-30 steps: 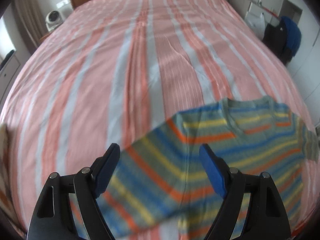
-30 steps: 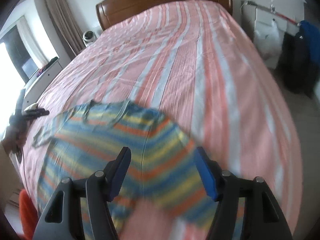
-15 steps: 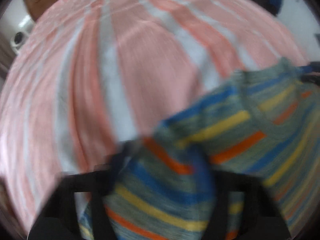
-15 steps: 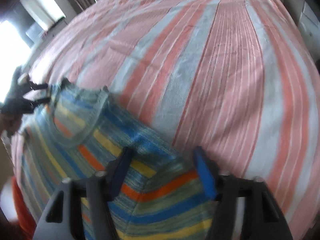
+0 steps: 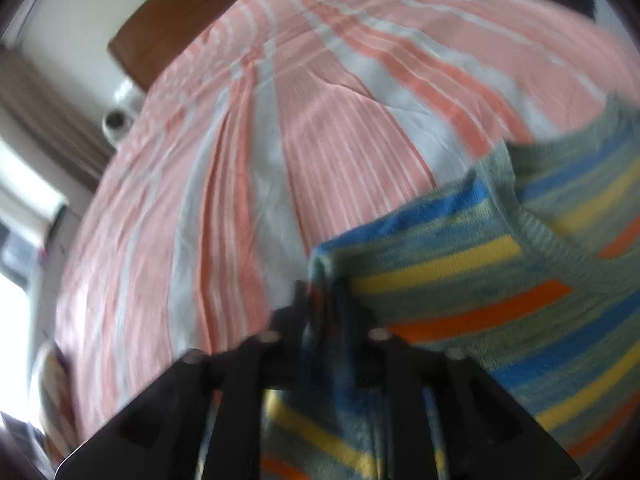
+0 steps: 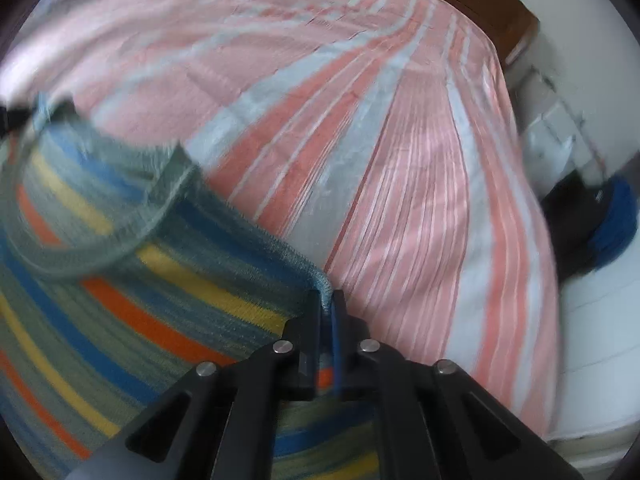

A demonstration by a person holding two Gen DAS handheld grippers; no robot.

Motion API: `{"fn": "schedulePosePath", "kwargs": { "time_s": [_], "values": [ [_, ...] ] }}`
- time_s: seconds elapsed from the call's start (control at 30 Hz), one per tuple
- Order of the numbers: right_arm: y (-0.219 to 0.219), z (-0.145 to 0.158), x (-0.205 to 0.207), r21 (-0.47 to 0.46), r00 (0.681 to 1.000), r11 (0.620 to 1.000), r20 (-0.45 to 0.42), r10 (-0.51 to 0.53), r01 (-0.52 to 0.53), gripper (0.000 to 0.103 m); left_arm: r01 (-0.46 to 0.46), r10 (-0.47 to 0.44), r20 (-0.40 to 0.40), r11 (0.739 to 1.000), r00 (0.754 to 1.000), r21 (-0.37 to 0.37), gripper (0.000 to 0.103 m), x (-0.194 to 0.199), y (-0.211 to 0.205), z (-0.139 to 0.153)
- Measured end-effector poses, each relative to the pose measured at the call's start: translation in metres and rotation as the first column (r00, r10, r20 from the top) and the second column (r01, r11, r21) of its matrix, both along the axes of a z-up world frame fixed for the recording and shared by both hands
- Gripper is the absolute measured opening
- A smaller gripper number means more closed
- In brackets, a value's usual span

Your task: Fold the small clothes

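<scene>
A small knitted sweater (image 5: 480,280) with blue, yellow, orange and grey-green stripes lies on the bed. In the left wrist view my left gripper (image 5: 320,292) is shut on the sweater's left shoulder corner. In the right wrist view my right gripper (image 6: 329,300) is shut on the sweater's (image 6: 120,300) right shoulder corner. The grey-green neckline (image 6: 132,224) lies between the two held corners. The lower part of the sweater is hidden behind the grippers.
The bed has a pink, orange and white striped cover (image 5: 320,140) and a wooden headboard (image 5: 160,32) at the far end. A dark and blue bag (image 6: 600,216) and white furniture stand beside the bed on the right.
Both grippers moved forward and down to the sweater's shoulder corners and closed on them. They were open a second ago. Both views have tilted.
</scene>
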State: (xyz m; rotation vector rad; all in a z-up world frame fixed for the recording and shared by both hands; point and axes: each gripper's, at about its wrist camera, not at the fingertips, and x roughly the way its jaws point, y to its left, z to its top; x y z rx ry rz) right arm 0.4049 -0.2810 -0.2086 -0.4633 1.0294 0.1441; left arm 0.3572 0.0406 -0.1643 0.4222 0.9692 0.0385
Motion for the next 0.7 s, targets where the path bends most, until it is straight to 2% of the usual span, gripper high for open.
{"fn": "schedulePosePath", "kwargs": {
  "time_s": [0.03,0.07,0.13,0.23,0.33,0.37,0.4,0.47,0.57,0.7],
  "values": [
    [-0.008,0.009,-0.002,0.052,0.999,0.998,-0.012,-0.034,0.034,0.050,-0.021,0.021,0.014,1.000,1.000,-0.018,0.055,-0.003,0.003,0.011],
    [-0.016,0.016,-0.006,0.079,0.999,0.996,-0.010,-0.050,0.051,0.070,-0.043,0.045,0.056,0.998,0.997,-0.039,0.066,-0.018,0.010,0.028],
    [-0.032,0.045,-0.025,0.149,0.997,0.987,0.046,-0.061,0.053,0.071,-0.048,0.057,0.094,0.995,0.994,-0.088,0.076,-0.043,0.020,0.049],
    [-0.061,0.084,-0.074,0.202,0.992,0.978,0.108,-0.070,0.047,0.074,-0.041,0.059,0.094,0.981,0.994,-0.187,0.086,-0.109,0.045,0.080],
    [-0.096,0.115,-0.138,0.270,0.981,0.961,0.159,-0.110,0.064,0.091,-0.063,0.078,0.065,0.974,0.995,-0.218,0.093,-0.187,0.066,0.089],
    [-0.106,0.122,-0.165,0.289,0.975,0.954,0.179,-0.133,0.077,0.094,-0.080,0.092,0.045,0.970,0.995,-0.229,0.095,-0.215,0.072,0.087],
    [-0.112,0.127,-0.191,0.303,0.968,0.949,0.198,-0.155,0.090,0.094,-0.094,0.104,0.029,0.967,0.994,-0.237,0.096,-0.227,0.073,0.083],
    [-0.125,0.126,-0.246,0.330,0.953,0.936,0.227,-0.202,0.120,0.095,-0.145,0.149,-0.006,0.951,0.989,-0.272,0.097,-0.262,0.081,0.071],
    [-0.134,0.110,-0.303,0.364,0.930,0.915,0.246,-0.272,0.172,0.097,-0.229,0.230,-0.031,0.924,0.973,-0.308,0.097,-0.304,0.090,0.044],
    [-0.129,0.064,-0.363,0.372,0.901,0.892,0.241,-0.360,0.257,0.097,-0.273,0.294,0.004,0.891,0.956,-0.364,0.097,-0.312,0.097,0.021]
  ]
}}
